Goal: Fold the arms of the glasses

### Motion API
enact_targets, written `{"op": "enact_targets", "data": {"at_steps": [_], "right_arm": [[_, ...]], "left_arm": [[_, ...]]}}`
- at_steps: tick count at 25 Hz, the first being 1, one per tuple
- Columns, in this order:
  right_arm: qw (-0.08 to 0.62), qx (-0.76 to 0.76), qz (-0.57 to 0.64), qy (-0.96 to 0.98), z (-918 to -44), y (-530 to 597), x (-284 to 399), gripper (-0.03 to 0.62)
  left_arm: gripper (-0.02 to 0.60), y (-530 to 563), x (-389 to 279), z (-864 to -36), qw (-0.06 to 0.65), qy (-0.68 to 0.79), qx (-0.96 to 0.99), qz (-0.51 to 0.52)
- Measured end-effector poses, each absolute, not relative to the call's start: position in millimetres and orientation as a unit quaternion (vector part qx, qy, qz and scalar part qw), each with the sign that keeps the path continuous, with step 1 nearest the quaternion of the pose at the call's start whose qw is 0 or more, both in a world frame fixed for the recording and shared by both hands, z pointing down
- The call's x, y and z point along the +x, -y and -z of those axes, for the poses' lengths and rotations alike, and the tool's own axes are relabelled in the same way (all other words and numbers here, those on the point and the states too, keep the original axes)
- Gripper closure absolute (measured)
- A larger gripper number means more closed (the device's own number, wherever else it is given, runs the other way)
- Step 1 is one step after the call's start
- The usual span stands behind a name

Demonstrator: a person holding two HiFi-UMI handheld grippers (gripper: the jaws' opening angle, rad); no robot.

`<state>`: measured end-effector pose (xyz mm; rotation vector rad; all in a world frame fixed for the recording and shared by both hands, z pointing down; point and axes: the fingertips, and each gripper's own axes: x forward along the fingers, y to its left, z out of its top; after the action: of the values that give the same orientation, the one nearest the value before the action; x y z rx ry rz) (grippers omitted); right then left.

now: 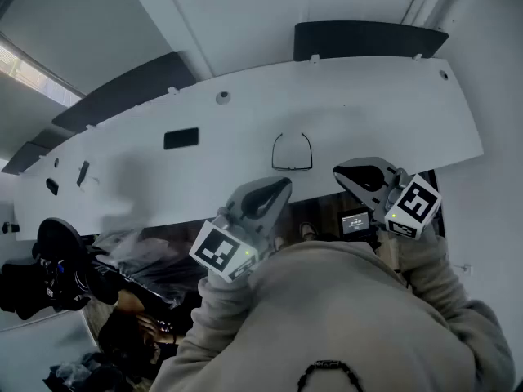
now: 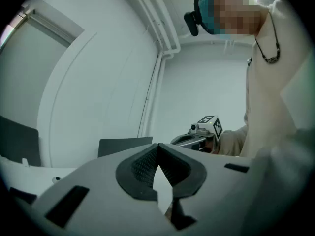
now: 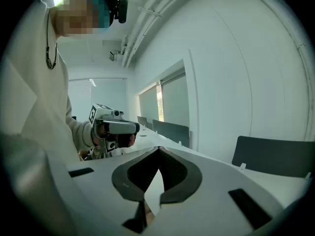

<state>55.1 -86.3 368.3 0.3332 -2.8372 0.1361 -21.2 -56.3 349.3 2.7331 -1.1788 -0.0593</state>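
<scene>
Glasses (image 1: 292, 152): lying on the white table (image 1: 368, 113), just beyond both claws and touched by neither.
Left gripper (image 1: 282, 186): jaws pressed together with nothing between them; held at the table's near edge.
Right gripper (image 1: 340, 173): jaws pressed together, empty; beside the left gripper, clear of the glasses.
</scene>
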Motion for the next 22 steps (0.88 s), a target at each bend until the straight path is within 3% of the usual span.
{"op": "enact_targets", "data": {"at_steps": [22], "right_arm": [[0.135, 0.115, -0.064, 0.982, -373.3, 94.2, 59.0, 0.574]], "left_arm": [[0.576, 54.1, -20.6, -348.5, 0.084, 0.402, 0.911, 0.023]]}}
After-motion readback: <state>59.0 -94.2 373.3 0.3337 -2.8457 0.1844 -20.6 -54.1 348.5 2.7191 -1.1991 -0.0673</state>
